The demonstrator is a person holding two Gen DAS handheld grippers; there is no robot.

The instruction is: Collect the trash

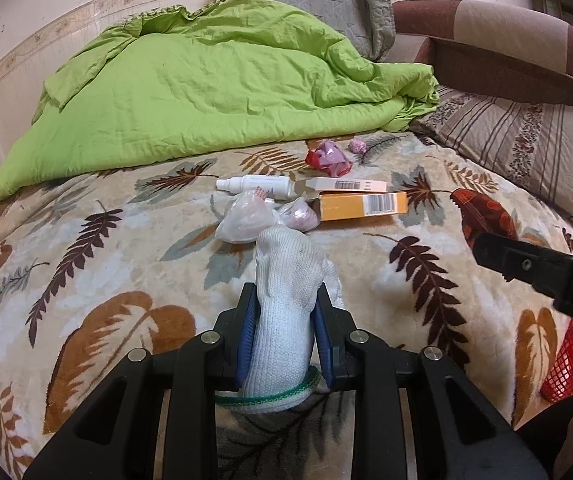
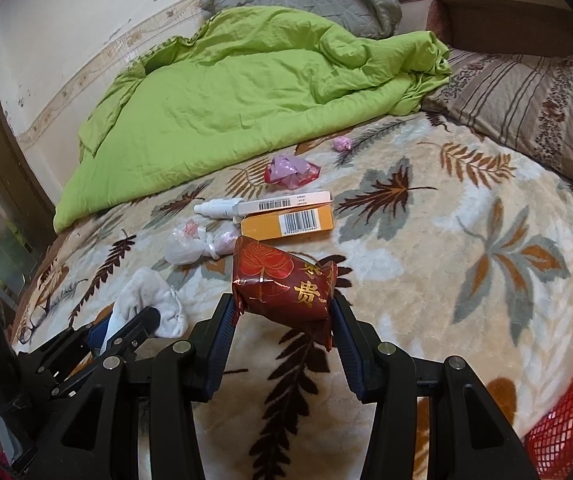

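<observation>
We see a home bedroom: a bed (image 1: 86, 248) under a leaf-patterned blanket, a rumpled green duvet (image 1: 206, 92), and pillows (image 1: 526, 148) by the wall.

Open leaf-print bed (image 2: 466, 240) to the right, trash cluster of orange box (image 2: 288, 222), spray bottle (image 2: 218, 207), plastic bags (image 2: 184, 246) crowding centre, green quilt (image 2: 226, 92) walling off the back, red basket (image 2: 566, 412) at right edge

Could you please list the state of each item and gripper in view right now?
left gripper: shut on white glove
right gripper: shut on red packet
orange box: lying flat, flap open
white bottle: lying on its side
red basket: at bed's edge
</observation>
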